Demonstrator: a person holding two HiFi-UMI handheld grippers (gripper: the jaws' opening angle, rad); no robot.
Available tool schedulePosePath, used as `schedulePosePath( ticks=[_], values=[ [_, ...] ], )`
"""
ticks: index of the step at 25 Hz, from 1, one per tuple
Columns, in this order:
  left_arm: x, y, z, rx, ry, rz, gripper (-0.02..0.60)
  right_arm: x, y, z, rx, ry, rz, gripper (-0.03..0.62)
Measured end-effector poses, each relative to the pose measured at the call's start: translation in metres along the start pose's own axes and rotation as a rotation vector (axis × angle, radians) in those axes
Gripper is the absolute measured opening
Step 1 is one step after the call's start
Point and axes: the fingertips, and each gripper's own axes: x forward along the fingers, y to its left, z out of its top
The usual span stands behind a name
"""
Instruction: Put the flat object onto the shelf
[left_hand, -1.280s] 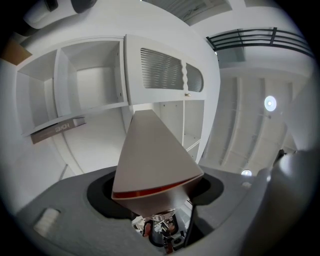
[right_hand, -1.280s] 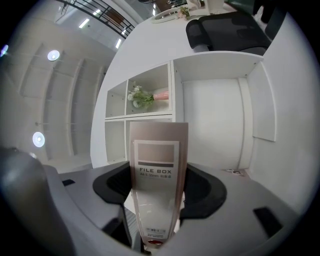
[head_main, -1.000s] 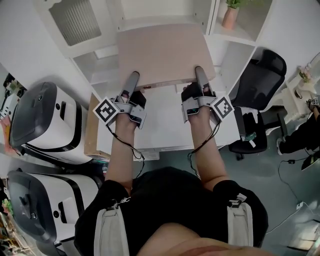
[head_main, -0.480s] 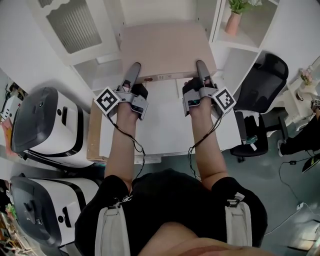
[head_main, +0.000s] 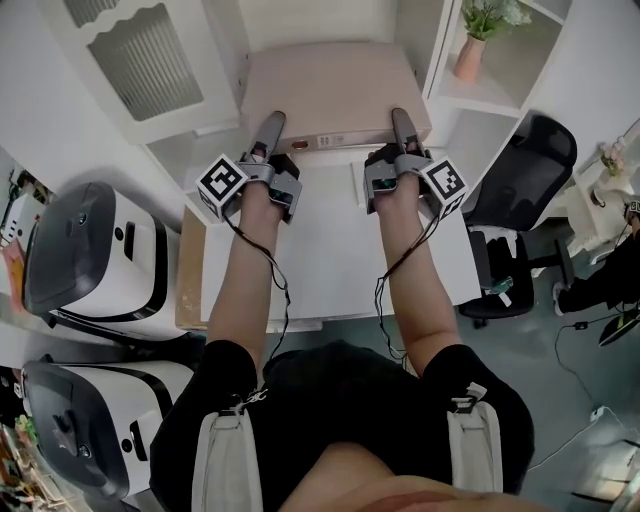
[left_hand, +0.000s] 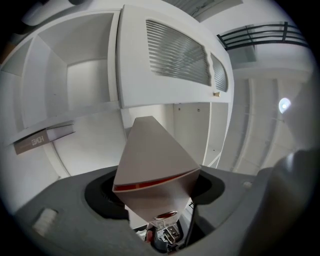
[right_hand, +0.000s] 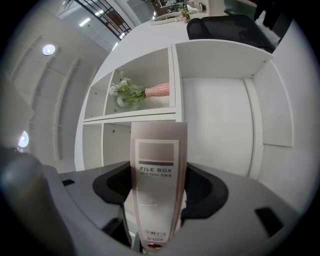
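A flat beige file box (head_main: 335, 88) is held level in front of the white shelf unit (head_main: 440, 100), its far part inside the middle compartment. My left gripper (head_main: 270, 128) clamps the box's near left edge; its jaws are opening slightly, with the box (left_hand: 155, 165) still between them. My right gripper (head_main: 401, 125) is shut on the near right edge. In the right gripper view the box's labelled spine (right_hand: 157, 170) fills the gap between the grey jaws. The box's underside and lower jaws are hidden in the head view.
A pink vase with a plant (head_main: 467, 52) stands in the shelf's right compartment. A louvred cabinet door (head_main: 150, 60) is at left. The white desk (head_main: 330, 250) lies below my arms. A black office chair (head_main: 520, 170) is right, two white machines (head_main: 90, 250) left.
Both grippers have carried the file box up and forward, toward the shelf; its far edge now reaches deeper into the middle compartment.
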Motion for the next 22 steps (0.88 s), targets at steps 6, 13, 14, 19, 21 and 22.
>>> schedulePosePath(
  ticks=[6,13,14,19,21,22],
  values=[
    [0.022,0.014,0.024,0.154,-0.082,0.112,0.353,0.033,-0.008,0.006,-0.095,-0.035,-0.014,0.296],
    [0.038,0.012,0.039,0.188,-0.138,0.121,0.371,0.055,-0.003,0.012,-0.18,-0.068,-0.019,0.341],
    [0.041,0.012,0.041,0.188,-0.144,0.126,0.374,0.059,-0.004,0.014,-0.19,-0.071,-0.032,0.354],
    [0.05,0.016,0.051,0.179,-0.206,0.152,0.393,0.076,-0.013,0.018,-0.205,-0.089,-0.061,0.481],
    [0.054,0.018,0.055,0.174,-0.232,0.158,0.405,0.081,-0.015,0.019,-0.19,-0.096,-0.053,0.504],
    [0.055,0.019,0.057,0.168,-0.245,0.164,0.413,0.084,-0.016,0.019,-0.186,-0.099,-0.051,0.51]
  ],
)
